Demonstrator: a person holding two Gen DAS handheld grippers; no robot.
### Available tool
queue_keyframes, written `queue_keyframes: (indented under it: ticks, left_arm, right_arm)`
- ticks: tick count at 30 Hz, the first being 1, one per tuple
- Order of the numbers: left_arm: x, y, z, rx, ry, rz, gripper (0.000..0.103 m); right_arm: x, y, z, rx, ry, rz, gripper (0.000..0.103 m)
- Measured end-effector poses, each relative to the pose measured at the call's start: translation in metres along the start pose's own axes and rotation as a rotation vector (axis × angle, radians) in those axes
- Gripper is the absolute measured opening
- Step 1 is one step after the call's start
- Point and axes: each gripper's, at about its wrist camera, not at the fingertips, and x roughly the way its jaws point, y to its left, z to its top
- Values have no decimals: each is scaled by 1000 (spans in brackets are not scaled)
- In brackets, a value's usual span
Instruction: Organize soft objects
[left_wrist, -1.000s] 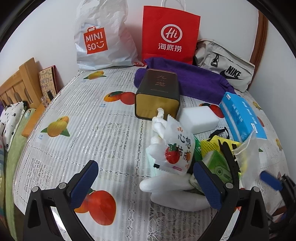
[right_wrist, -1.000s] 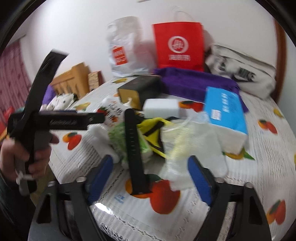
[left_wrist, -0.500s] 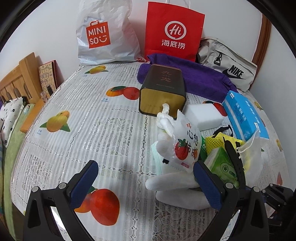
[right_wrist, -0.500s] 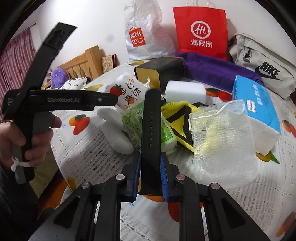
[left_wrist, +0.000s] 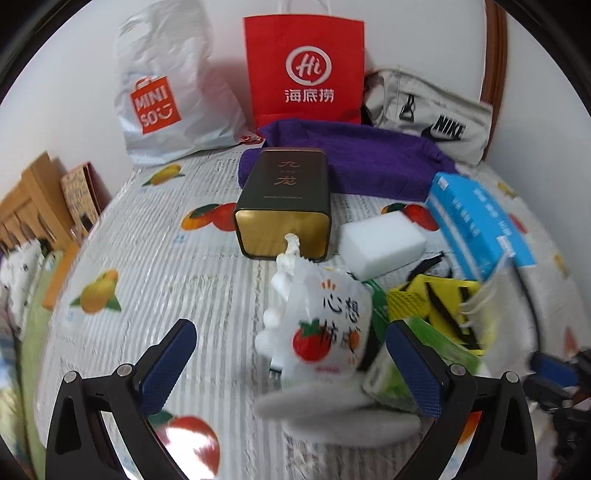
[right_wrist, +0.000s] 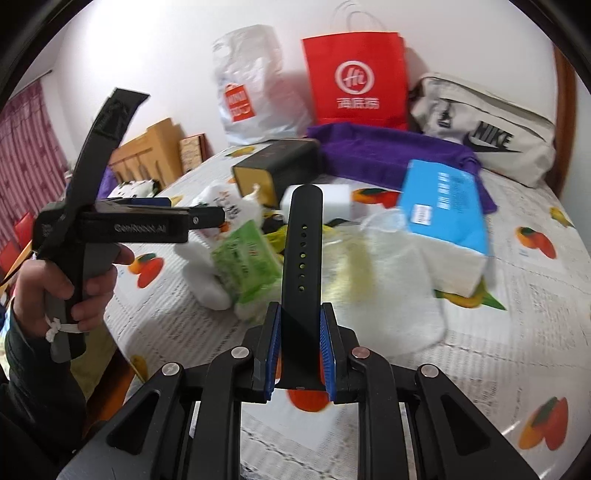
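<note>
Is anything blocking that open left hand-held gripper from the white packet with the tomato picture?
Nothing visible does. The left hand-held gripper hangs open just in front of the white tomato packet, with only bare tablecloth ahead of its left finger. The green tissue pack crowds the packet's right side.

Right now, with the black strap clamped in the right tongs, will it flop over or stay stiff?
The black strap probably holds fairly stiff: it stands upright above the right tongs without drooping. Its rubbery look and thin build suggest it is light and may bend if swung.
</note>
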Motion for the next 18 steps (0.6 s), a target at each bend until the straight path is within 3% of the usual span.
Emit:
queue_keyframes:
  ticks: [1,3,4,5,6,8,14,18]
  left_arm:
    - [3,-1,1,8,2,11,103]
    - [3,0,2,7,-11,-17,81]
    - [2,2,2,-1,-14,-42,57]
    - [1,3,2,-10,-13,-69,45]
    - [0,5,2,-18,-13,-102,43]
    - [-4,6,2,-10,-25,-107,29]
    - [-23,21,2,-53,-48,-198,15]
    - [-22,27,-3,-59,-34,-201,11]
  right_arm:
    - [-1,-2,-1,2,-2,-9,20]
    - [-2,-8,-3,23,-5,-34,20]
    - [-2,-10,-4,31,-2,-36,20]
    - [-2,-13,-5,40,0,-38,20]
    - [-2,-15,-5,44,0,-40,20]
    - [-2,-19,-6,54,1,-45,20]
    - [-2,-25,-3,78,-2,-42,20]
    - [-3,-25,0,76,-4,-47,20]
